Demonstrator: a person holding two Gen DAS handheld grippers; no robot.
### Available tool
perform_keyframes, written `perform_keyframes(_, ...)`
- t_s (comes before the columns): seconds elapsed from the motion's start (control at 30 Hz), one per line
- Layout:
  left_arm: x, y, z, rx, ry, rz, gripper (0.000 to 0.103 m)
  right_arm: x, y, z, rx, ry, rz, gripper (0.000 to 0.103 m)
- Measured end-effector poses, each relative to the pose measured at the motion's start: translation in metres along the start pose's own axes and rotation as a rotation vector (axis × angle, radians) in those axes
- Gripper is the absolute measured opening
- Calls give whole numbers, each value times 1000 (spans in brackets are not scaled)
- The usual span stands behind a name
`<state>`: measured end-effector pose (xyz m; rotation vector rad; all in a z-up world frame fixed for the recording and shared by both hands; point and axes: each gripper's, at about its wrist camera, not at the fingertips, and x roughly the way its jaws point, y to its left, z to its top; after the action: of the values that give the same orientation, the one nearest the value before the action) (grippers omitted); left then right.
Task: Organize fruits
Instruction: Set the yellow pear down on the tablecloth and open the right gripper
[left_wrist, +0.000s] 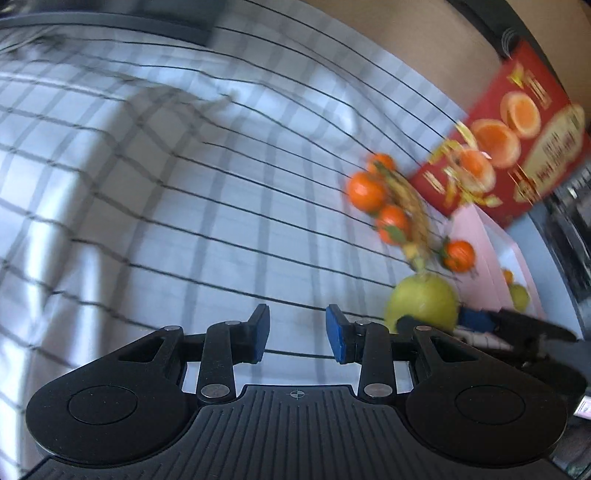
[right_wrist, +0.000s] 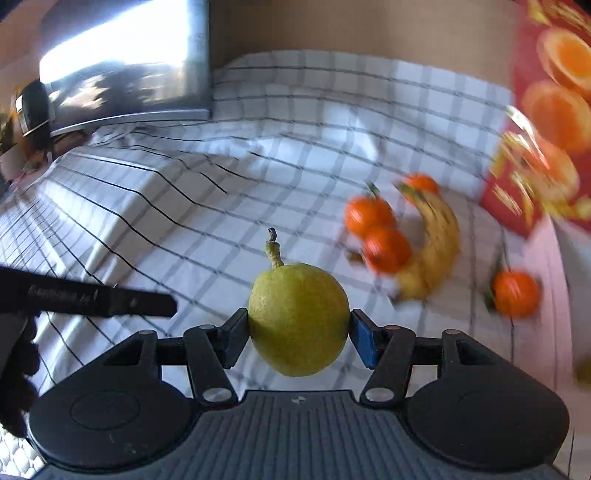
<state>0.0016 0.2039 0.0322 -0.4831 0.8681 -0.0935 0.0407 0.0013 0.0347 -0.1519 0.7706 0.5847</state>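
My right gripper is shut on a green pear, stem up, held above the checked cloth. The pear also shows in the left wrist view at the right, with the right gripper's blue pad beside it. My left gripper is open and empty over the cloth. Three tangerines lie against a banana on the cloth; another tangerine lies on a pink board. The same fruits show blurred in the left wrist view.
A red box printed with oranges stands at the right, also in the left wrist view. A shiny metal appliance stands at the back left. Another green fruit lies on the pink board.
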Motion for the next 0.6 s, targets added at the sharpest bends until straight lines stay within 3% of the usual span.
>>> perform_keyframes(0.33,12,-69,-17,256,47,-257,36,-29,-18,-48,113,-2,-43,59)
perform_keyframes(0.6,12,-84,-22,354,69,-275,39,-36,-19,-55,104,20,-57,59)
